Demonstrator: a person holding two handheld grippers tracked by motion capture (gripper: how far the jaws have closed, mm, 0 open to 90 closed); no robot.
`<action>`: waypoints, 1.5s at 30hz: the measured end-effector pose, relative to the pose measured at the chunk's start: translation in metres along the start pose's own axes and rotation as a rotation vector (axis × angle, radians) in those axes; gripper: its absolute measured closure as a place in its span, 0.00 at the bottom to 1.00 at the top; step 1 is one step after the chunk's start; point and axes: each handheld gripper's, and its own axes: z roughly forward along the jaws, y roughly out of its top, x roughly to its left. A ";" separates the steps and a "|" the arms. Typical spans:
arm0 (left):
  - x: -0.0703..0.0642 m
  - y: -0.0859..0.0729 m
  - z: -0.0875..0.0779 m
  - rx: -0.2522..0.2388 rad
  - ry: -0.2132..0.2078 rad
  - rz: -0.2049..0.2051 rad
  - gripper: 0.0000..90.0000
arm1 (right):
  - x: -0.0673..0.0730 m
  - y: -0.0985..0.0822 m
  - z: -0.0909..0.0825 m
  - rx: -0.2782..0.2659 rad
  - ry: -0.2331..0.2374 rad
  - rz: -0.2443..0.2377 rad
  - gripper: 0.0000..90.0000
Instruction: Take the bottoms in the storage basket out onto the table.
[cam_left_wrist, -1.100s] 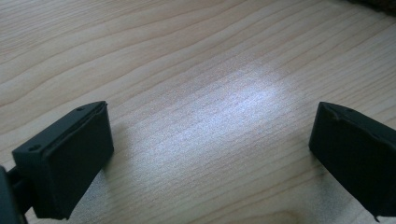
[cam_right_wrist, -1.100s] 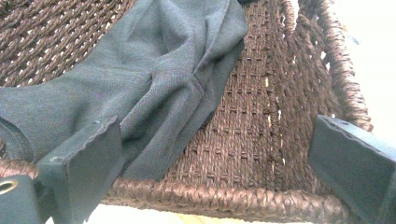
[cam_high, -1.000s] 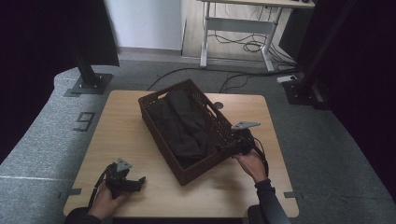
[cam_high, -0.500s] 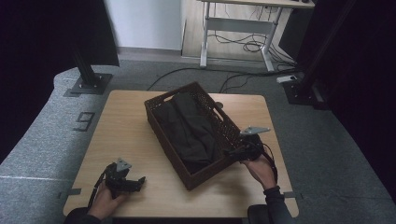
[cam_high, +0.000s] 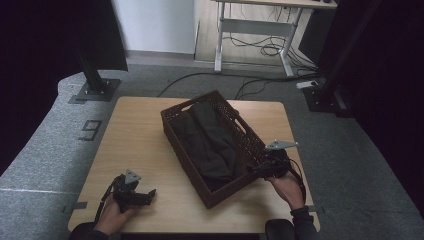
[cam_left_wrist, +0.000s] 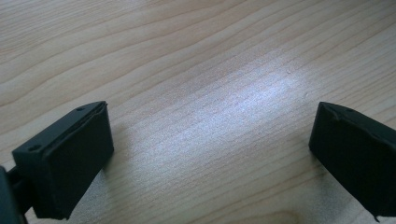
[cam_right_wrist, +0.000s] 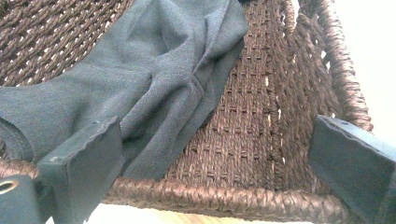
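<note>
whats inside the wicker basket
Dark folded cloth lies inside the brown wicker basket, with bare woven floor showing beside it in the right gripper view. Anything beneath the cloth is hidden.

A desk (cam_high: 260, 20) with tangled cables (cam_high: 267, 49) is seen beyond the table (cam_high: 135, 135); two stand bases (cam_high: 95, 91) are set on grey floor (cam_high: 40, 150).

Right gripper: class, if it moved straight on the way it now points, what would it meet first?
The right gripper, jaws open, points over the basket rim just ahead. It would probably meet that rim first; if it clears it, the dark cloth inside.
</note>
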 end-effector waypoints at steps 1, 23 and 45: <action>0.000 0.000 0.000 0.000 0.000 0.000 0.00 | 0.000 -0.001 -0.001 0.002 -0.001 0.000 0.04; 0.000 0.000 0.000 0.000 0.000 0.000 0.00 | -0.006 -0.028 -0.033 -0.004 -0.021 0.021 0.04; 0.000 0.000 0.000 0.000 0.000 0.001 0.00 | -0.016 -0.053 -0.066 0.008 -0.048 0.029 0.13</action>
